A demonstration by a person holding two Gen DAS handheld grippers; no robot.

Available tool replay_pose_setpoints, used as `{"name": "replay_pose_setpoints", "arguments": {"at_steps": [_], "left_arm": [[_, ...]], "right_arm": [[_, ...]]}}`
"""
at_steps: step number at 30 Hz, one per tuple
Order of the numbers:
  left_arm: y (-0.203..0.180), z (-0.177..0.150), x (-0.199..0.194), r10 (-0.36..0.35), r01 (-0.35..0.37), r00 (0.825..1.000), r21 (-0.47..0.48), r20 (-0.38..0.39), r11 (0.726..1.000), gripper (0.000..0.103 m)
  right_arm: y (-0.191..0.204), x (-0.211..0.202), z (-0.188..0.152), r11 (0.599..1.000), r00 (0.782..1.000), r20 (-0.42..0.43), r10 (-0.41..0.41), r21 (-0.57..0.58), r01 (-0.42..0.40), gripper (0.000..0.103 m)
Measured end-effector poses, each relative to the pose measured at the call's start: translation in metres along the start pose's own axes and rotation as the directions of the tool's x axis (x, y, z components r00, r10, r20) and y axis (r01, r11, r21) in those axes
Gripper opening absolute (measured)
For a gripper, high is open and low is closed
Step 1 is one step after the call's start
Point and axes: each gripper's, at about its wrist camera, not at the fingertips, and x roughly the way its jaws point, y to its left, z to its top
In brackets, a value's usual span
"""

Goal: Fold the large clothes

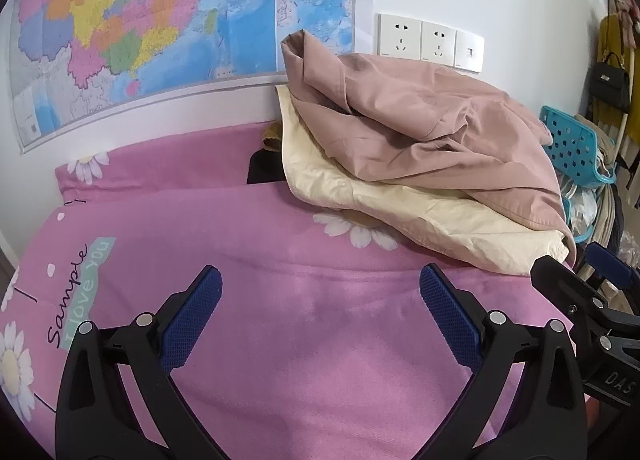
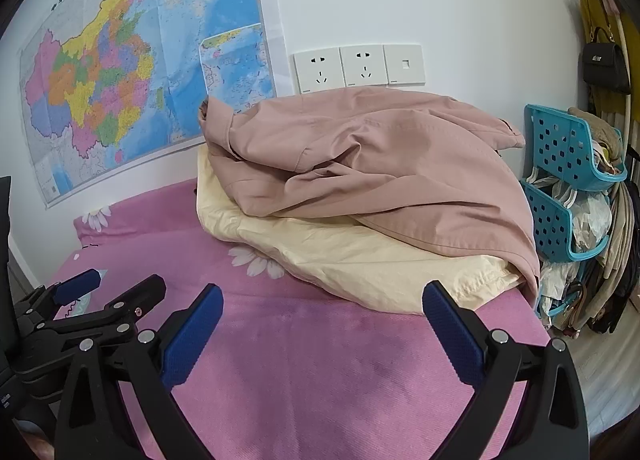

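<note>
— Underneath everything?
— A bed, covered by a pink blanket (image 1: 304, 300) printed with white daisies and the words "Sample I love you", pushed against the wall.
— Lying directly on that?
— A cream garment (image 2: 360, 264), crumpled, at the far side near the wall. Carries a dusty-pink garment (image 2: 380, 163) heaped on top, not touching the blanket over most of its spread. Beside the cream one, toward the wall, something dark and something mustard-coloured (image 1: 272, 135), too hidden to name.
</note>
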Motion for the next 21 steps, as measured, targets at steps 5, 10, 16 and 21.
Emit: {"name": "replay_pose_setpoints", "arguments": {"at_steps": [5, 10, 16, 21], "left_arm": [[-0.0001, -0.0002, -0.0008, -0.001, 0.001, 1.0, 0.0, 0.002, 1.0, 0.098], [-0.0003, 0.0004, -0.0007, 0.001, -0.001, 1.0, 0.0, 0.003, 1.0, 0.098], [-0.0012, 0.0003, -0.0005, -0.001, 0.001, 1.0, -0.001, 0.001, 1.0, 0.098], [-0.001, 0.0009, 0.0005, -0.001, 0.001, 1.0, -0.006, -0.001, 1.0, 0.098]], "right_arm": [[-0.0002, 0.0002, 0.0009, 1.0, 1.0, 0.0, -0.002, -0.003, 0.002, 0.097], [-0.0005, 0.0007, 0.0009, 1.0, 1.0, -0.006, 0.002, -0.001, -0.002, 0.097], [-0.0004, 0.0019, 0.0017, 1.0, 1.0, -0.005, 0.001, 0.0, -0.001, 0.097], [-0.0003, 0.0015, 0.0015, 1.0, 1.0, -0.005, 0.004, -0.001, -0.004, 0.097]]}}
